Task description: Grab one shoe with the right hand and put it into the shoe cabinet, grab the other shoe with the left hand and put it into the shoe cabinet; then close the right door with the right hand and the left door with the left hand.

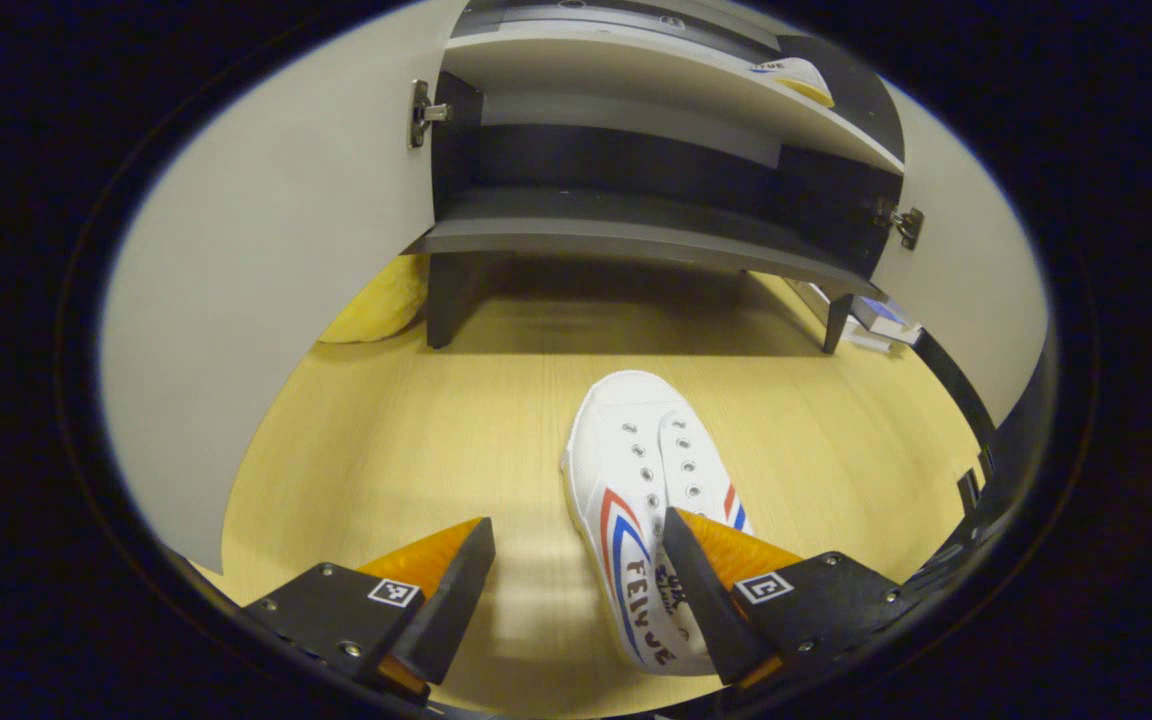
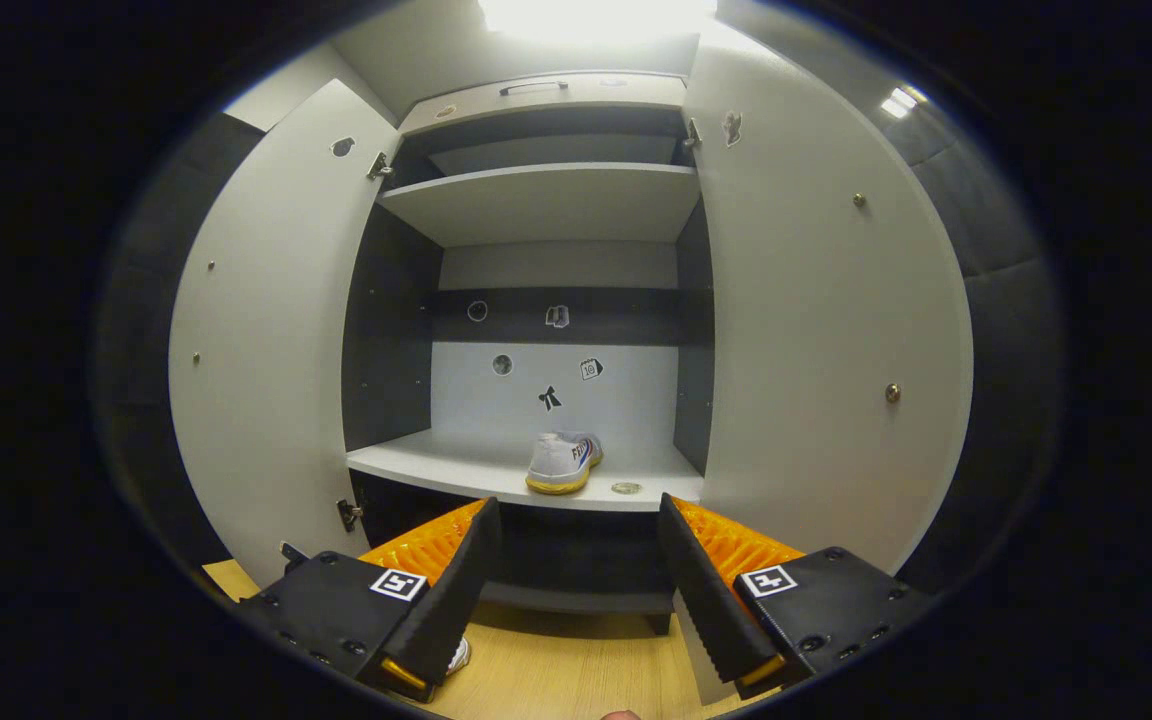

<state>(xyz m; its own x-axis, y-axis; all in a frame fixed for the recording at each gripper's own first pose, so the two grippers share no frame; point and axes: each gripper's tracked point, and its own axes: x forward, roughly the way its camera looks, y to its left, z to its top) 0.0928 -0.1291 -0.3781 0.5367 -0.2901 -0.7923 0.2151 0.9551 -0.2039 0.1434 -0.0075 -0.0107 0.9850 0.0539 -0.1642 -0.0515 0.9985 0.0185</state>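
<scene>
1 shoe (image 1: 648, 500) on floor beside spread, empty left gripper (image 1: 576, 570) jaws; right gripper (image 2: 576, 560) likewise

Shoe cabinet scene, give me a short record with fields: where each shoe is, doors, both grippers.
shoe on shelf: white sneaker on a middle shelf of the shoe cabinet
shoe on floor: white sneaker in front of the cabinet
doors: left door and right door open
left gripper: open, over the floor sneaker
right gripper: open, empty
</scene>
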